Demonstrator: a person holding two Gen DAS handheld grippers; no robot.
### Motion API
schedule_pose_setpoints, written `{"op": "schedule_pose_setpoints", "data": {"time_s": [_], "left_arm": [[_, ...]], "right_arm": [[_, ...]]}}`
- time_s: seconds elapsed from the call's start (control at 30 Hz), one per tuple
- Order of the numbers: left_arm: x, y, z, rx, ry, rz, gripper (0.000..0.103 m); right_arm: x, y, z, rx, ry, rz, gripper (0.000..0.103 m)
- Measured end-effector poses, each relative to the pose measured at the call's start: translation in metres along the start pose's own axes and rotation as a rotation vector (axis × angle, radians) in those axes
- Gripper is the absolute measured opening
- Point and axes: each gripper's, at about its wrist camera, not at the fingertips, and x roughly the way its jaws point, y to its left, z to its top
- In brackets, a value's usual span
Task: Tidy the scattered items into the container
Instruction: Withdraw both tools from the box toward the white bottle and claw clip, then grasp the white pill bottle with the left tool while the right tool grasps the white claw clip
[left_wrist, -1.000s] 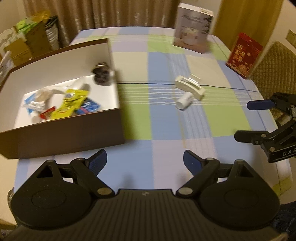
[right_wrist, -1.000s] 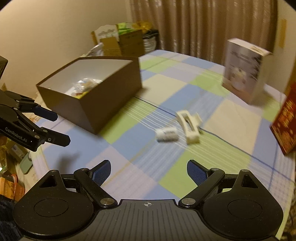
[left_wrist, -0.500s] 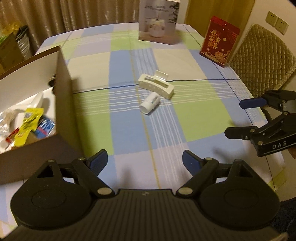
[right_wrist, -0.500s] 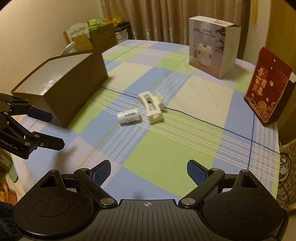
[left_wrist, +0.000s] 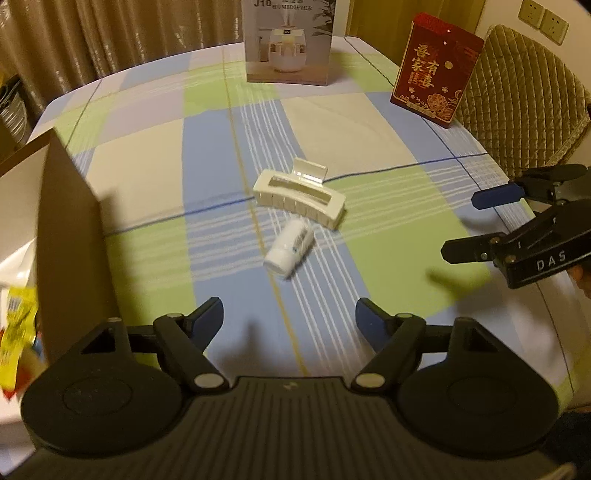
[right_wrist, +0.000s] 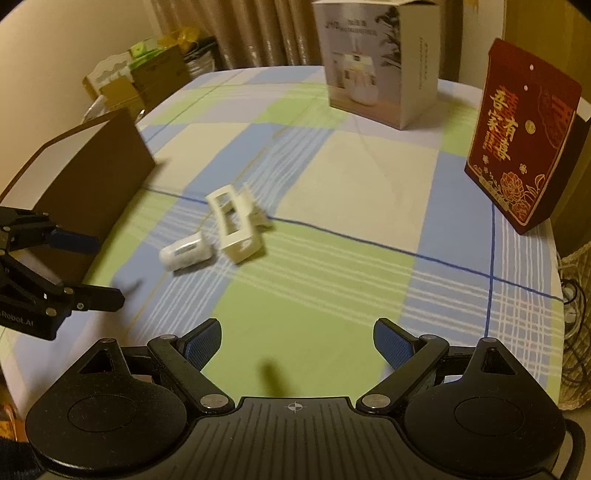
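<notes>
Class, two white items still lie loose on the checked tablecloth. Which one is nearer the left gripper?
The small white bottle, lying on its side. It lies between the left gripper and the ribbed white hair clip, which sits farther back.

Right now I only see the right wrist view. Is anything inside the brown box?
Observer: Yes. The left view shows a yellow packet inside the box.
Operator: What's the white box at the back?
Observer: Its front reads "humidifier".
Operator: What's past the red box?
Observer: Two sockets on the wall, up high.
</notes>
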Motion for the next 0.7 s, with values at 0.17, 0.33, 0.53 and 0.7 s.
{"op": "schedule_pose_setpoints", "data": {"time_s": [0.17, 0.33, 0.53, 0.7], "left_arm": [[0.027, -0.001, 0.017, 0.047, 0.009, -0.014, 0.068], [0.049, -0.001, 0.028, 0.096, 0.028, -0.015, 0.062], [0.066, -0.002, 0.034, 0.121, 0.066, 0.023, 0.062], [0.07, 0.001, 0.038, 0.104, 0.073, 0.029, 0.046]], "right_arm": [[0.013, -0.015, 0.011, 0.022, 0.01, 0.0, 0.094], [0.022, -0.026, 0.016, 0.034, 0.021, 0.005, 0.094], [0.032, -0.034, 0.021, 0.053, 0.029, 0.015, 0.094], [0.039, -0.033, 0.026, 0.043, 0.032, 0.025, 0.094]]}}
